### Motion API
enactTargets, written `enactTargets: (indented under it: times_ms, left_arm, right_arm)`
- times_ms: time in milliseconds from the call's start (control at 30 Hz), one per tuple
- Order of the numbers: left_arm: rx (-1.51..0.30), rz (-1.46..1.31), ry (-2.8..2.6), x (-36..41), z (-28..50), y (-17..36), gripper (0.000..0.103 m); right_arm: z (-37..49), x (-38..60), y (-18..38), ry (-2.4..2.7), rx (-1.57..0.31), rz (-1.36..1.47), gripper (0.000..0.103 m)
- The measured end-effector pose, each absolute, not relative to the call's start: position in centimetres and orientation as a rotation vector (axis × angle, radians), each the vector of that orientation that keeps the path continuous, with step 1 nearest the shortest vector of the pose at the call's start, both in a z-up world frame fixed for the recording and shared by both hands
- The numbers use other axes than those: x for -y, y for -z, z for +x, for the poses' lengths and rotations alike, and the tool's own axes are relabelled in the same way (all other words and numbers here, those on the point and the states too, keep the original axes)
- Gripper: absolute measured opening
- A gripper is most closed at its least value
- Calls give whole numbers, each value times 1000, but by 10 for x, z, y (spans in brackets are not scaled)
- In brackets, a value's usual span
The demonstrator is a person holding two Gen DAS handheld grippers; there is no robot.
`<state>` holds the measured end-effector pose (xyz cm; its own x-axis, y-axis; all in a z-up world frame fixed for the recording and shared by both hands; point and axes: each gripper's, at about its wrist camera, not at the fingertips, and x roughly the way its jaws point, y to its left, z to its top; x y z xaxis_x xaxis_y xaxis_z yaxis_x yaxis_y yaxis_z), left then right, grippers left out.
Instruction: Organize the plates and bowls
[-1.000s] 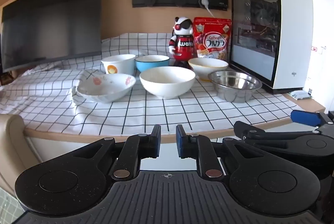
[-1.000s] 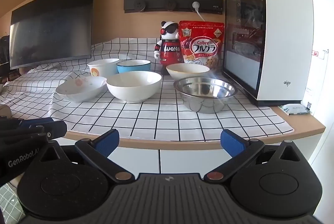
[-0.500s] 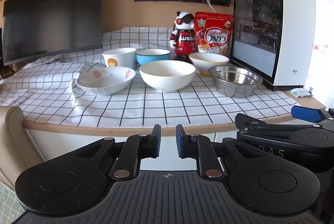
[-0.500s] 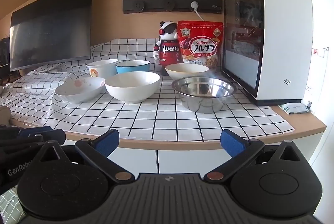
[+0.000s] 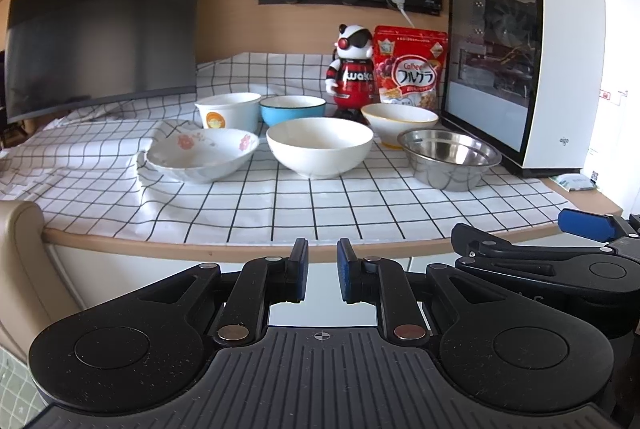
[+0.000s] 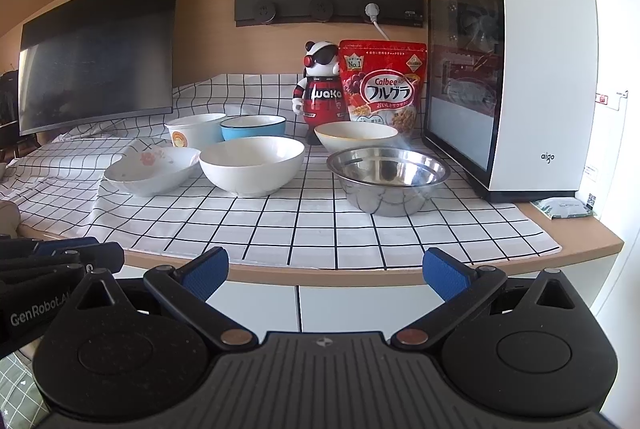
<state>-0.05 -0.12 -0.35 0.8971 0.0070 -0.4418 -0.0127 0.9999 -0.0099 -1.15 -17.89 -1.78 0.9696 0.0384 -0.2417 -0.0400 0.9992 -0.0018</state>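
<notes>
I see six upright bowls: floral bowl (image 5: 200, 155), white bowl (image 5: 319, 147), steel bowl (image 5: 450, 159) in front; cup-like bowl (image 5: 228, 111), blue bowl (image 5: 293, 109), yellow-rimmed bowl (image 5: 399, 121) behind.

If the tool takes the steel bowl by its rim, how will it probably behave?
The steel bowl looks thin-walled, so probably light and rigid. Its polished, mirror-like surface could slip between the pads. The low, wide shape suggests it would slide on the checked cloth rather than tip.

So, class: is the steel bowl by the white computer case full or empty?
Empty: the steel bowl shows only bare, shiny metal inside.
</notes>
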Motion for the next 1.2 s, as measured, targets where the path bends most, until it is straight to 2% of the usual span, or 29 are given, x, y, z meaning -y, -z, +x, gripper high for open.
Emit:
enactTargets:
  times_ms: [1200]
  left_arm:
    - [-465,-24,-29,2,0,4,18]
  right_arm:
    - [-10,172,23,-42,-257,-6,103]
